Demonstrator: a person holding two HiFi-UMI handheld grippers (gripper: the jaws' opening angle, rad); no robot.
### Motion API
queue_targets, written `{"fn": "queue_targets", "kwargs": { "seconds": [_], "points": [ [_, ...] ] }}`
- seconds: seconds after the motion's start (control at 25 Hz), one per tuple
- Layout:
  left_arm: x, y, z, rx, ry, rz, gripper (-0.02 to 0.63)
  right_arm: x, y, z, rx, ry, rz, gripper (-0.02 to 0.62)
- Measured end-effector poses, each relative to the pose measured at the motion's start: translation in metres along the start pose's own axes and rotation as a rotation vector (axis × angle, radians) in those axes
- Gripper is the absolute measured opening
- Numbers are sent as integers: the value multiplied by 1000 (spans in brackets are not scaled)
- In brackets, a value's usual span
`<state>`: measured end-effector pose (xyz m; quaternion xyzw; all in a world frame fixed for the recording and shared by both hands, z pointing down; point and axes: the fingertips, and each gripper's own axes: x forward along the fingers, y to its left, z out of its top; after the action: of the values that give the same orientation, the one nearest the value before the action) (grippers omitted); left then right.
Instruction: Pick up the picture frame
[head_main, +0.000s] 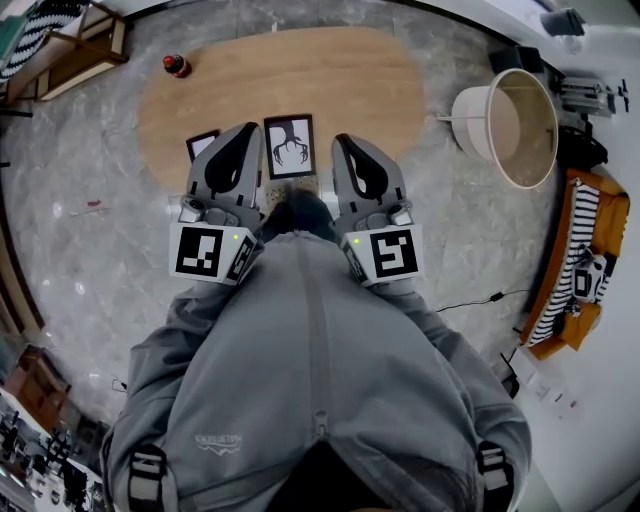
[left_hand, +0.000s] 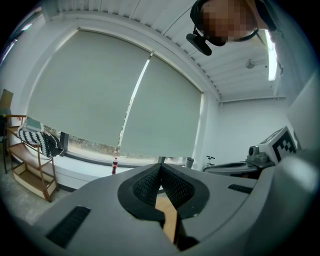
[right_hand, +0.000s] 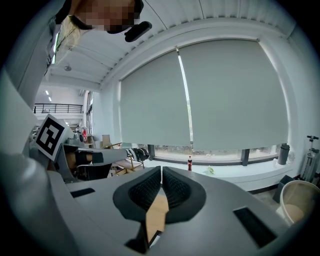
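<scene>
Two claws, both fully shut, nothing gripped in either.

Head view: a person in a grey jacket (head_main: 320, 380) holds the left claw (head_main: 245, 132) and right claw (head_main: 345, 140) side by side, pointing away from the body. The picture frame (head_main: 290, 146) sits on the oval wooden top (head_main: 340, 80), in the gap between the two claw tips and touched by neither. It has a dark border and a black figure on white; I can't tell whether it is flat or propped. A smaller frame (head_main: 201, 144) sits just left of it, partly behind the left claw. A cola bottle (head_main: 176, 66) is at the far left edge of the wood. A white tub (head_main: 505, 125) is off to the right on the floor.

Left gripper view: the pads (left_hand: 172, 186) are pressed together, with only a sliver of wood showing below them. The bottle (left_hand: 114, 165) is ahead by the window, and a wooden shelf (left_hand: 30, 170) is at the left. The picture frame is not seen.

Right gripper view: the pads (right_hand: 150, 189) are closed tip to tip, with the same wood sliver under them. The bottle (right_hand: 189, 163) is ahead and the tub (right_hand: 300, 200) is at lower right.
</scene>
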<state>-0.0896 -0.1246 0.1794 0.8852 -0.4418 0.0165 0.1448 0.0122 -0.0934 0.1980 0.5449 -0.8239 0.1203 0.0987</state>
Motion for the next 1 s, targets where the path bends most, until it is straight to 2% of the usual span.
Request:
{"fn": "queue_targets", "kwargs": {
  "seconds": [0.2,0.4,0.68,0.84,1.0],
  "points": [
    [15,5,-14,2,28,20,17,11,-15,-15,21,18,17,32],
    [32,4,-21,17,33,61,17,21,-32,-26,24,20,71,32],
    [48,-2,-23,29,5,137,17,29,-62,-34,5,3,155,32],
    [55,-3,-35,47,17,125,17,45,-70,-51,-6,29,175,32],
    [69,13,-63,29,38,87,17,72,-65,-79,-9,61,184,32]
  ]
}}
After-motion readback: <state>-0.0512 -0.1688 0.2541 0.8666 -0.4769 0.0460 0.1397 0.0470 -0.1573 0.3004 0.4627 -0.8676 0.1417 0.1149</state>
